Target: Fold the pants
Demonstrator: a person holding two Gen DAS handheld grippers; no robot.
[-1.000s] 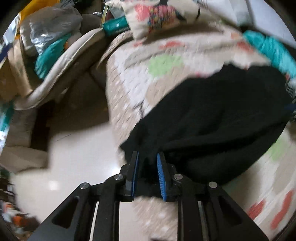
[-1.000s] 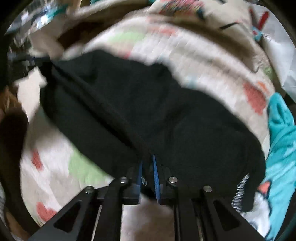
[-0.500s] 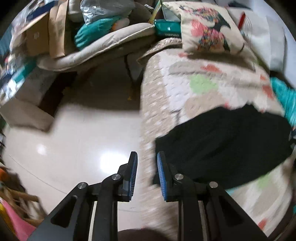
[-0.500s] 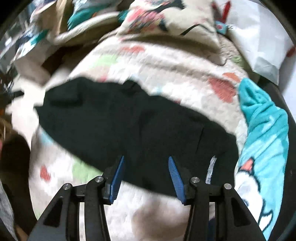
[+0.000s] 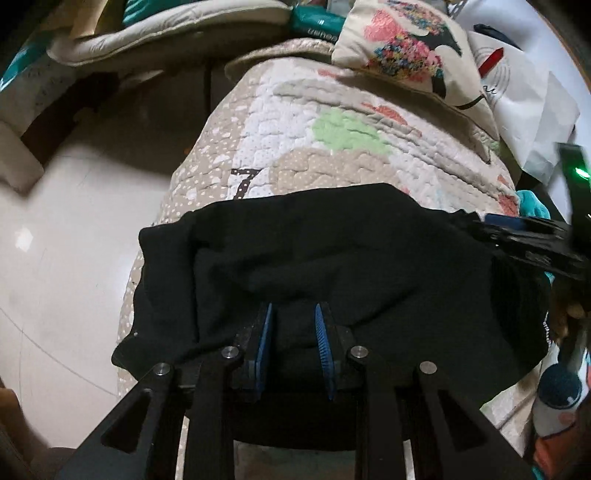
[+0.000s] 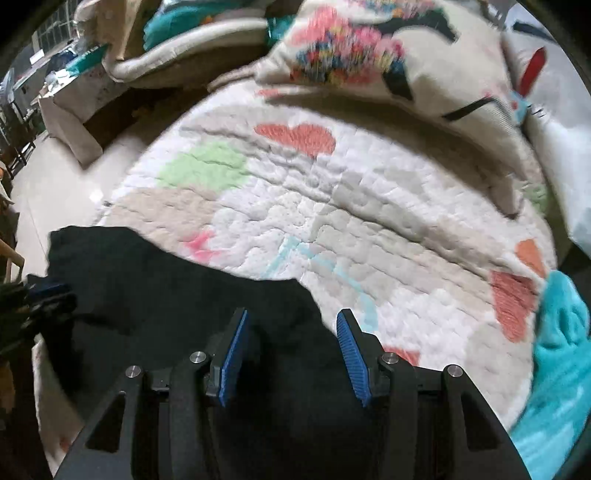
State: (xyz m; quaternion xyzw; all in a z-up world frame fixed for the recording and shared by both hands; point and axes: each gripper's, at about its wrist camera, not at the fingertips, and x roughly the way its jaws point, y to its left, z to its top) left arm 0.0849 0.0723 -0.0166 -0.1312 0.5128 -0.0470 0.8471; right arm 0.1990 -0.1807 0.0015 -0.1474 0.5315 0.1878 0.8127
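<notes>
Left wrist view: the black pants (image 5: 332, 266) lie bunched across the lower middle of the frame on a quilted bed cover (image 5: 288, 147), their left edge hanging over the bed's side above the pale floor (image 5: 55, 240). The left hand-held gripper (image 5: 293, 332) sits low over the cloth with a narrow gap between its blue pads; whether any fabric is pinched there I cannot tell. The right hand-held gripper (image 5: 524, 236) reaches in at the right edge. A dark "7" (image 5: 245, 181) is printed on the cover; a green packet (image 5: 317, 22) at the top carries writing too small to read.

Right wrist view: the right hand-held gripper (image 6: 291, 350) is spread wide and empty above the pants (image 6: 166, 306), which fill the lower left. A patterned pillow (image 6: 369, 48) lies at the top.

The pants look folded into a loose bundle, so I judge tidying or one more fold remains.
</notes>
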